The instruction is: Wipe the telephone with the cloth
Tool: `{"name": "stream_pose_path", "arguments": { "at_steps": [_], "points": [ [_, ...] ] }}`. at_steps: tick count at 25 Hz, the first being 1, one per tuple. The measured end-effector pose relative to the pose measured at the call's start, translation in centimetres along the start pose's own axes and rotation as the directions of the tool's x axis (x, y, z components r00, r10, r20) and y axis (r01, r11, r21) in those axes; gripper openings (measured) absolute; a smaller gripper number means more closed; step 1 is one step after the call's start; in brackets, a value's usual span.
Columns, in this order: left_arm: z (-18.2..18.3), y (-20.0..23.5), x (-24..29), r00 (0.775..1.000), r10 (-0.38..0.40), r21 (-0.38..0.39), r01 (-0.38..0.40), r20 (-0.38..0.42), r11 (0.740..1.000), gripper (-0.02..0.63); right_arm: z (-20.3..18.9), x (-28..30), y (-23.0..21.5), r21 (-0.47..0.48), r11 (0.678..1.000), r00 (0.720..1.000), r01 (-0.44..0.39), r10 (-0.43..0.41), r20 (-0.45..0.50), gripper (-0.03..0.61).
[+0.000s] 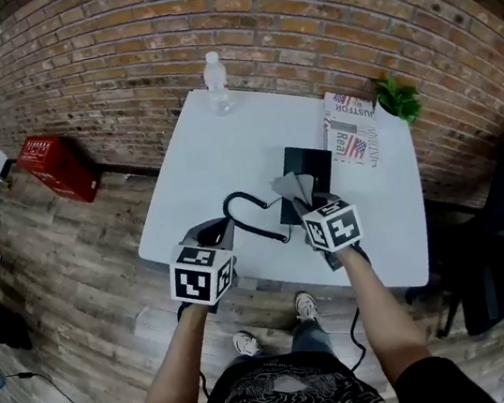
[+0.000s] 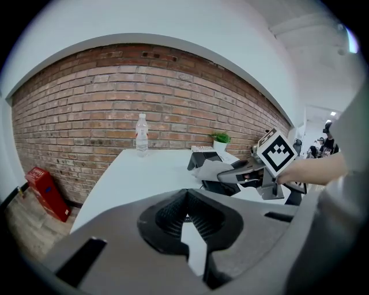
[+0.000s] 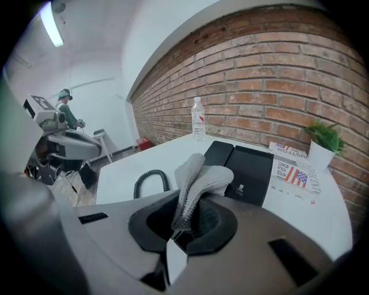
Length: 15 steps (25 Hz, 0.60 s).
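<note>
1. Bench (image 1: 218, 163): white top set against a brick wall. It carries the phone in the middle, plus a magazine (image 1: 351, 128), a bottle (image 1: 215, 83) and a small plant (image 1: 397, 99) toward the far side.
2. Telephone (image 1: 309, 170): black, flat, sits mid-bench, right of centre, w/ the magazine just beyond it. Prob. hard smooth plastic, stiff, light enough to skid under a firm wipe. I'd steady it by a side edge of the base, not the cord.
3. Right gripper (image 1: 304, 202): fingers clamped on the cloth, which fills the gap betw. the pads. It's at the near edge of the phone.
4. Left gripper (image 1: 217, 233): fingers together or v. nearly, nothing betw. them. It's over the near-left of the bench, apart from the phone, so free to brace the base if needed.
5. Cloth (image 3: 199, 178): grey knit, soft and floppy. It's pinched at a bunched fold, and the loose end droops fwd over the phone's near edge. Can't tell if it touches yet. Little slip risk in the grip, but the free flap may fold under, so press flat.
6. Coiled cord (image 1: 249, 213): springy loop left of the phone. Could snag the cloth, so keep strokes clear of it.
</note>
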<state>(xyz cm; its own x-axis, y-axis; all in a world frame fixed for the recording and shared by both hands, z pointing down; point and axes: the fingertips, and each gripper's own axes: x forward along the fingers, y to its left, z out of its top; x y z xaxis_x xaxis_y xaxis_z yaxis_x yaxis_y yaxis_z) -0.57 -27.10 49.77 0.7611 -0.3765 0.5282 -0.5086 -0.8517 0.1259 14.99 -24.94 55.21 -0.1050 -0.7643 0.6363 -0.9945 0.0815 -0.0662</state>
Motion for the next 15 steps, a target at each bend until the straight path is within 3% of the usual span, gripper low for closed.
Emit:
{"name": "stream_pose_path", "arguments": {
  "at_steps": [15],
  "points": [
    [-2.9,-0.8,-1.9,0.997,-0.067,0.047,0.068,-0.023,0.997,0.005,-4.4,-1.0,3.2,0.055,0.998,0.999,0.041,-0.04,-0.018,0.011]
  ]
}}
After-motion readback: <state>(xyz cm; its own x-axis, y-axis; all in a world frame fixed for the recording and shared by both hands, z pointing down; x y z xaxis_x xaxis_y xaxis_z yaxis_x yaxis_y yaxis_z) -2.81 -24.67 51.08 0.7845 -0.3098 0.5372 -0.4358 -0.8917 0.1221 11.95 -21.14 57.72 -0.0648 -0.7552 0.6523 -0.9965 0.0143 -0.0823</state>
